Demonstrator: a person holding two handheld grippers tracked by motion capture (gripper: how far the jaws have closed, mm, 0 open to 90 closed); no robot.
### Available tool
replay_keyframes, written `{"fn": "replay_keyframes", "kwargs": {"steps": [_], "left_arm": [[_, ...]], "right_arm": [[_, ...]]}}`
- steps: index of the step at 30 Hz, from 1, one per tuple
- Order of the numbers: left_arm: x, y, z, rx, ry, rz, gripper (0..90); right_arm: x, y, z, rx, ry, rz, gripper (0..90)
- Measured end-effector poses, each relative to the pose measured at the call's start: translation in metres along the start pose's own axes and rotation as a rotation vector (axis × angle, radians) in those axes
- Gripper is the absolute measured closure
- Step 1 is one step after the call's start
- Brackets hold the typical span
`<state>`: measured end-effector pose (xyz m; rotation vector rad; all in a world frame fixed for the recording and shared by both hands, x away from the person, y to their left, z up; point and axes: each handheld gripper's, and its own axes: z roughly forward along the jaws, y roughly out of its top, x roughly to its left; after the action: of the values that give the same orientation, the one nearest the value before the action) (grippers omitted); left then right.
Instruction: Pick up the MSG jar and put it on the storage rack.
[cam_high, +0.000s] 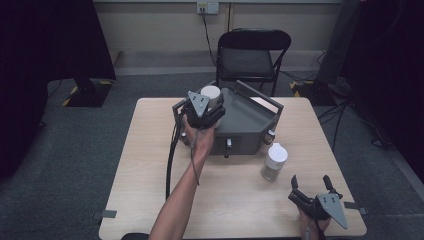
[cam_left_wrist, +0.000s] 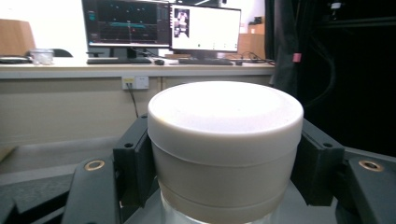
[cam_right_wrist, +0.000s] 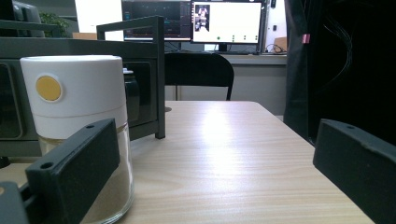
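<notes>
Clearly the left gripper has its fingers clamped on the white-capped jar, one black pad on each side of the cap just below its rim. In the high view that jar sits raised over the left part of the dark grey rack at the far middle of the table. It looks like a glass body under a hard plastic cap, so it is probably stiff, fairly heavy for its bulk, smooth and breakable if knocked against the rack's metal frame. Gripping on the cap's straight wall seems sound, though a loose cap could let the body slip. The left forearm reaches forward from the near edge, wrist raised, with the gripper held roughly level toward the far side.

The right gripper rests low at the near right corner, fingers spread wide and gripping nothing. A second jar with a yellow dot, holding pale powder, stands just beside its left finger; whether they touch I cannot tell. In the high view it stands right of centre, near the rack.
</notes>
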<state>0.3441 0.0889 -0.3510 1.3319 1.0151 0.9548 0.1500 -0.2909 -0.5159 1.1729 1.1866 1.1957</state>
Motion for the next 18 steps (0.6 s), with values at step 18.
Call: {"fn": "replay_keyframes", "kwargs": {"steps": [18], "left_arm": [[-0.0003,-0.0045,0.0009,0.029,0.007,0.040,33.7]], "right_arm": [[0.0004,0.0001,0.0000,0.001,-0.003,0.000,0.0]]}}
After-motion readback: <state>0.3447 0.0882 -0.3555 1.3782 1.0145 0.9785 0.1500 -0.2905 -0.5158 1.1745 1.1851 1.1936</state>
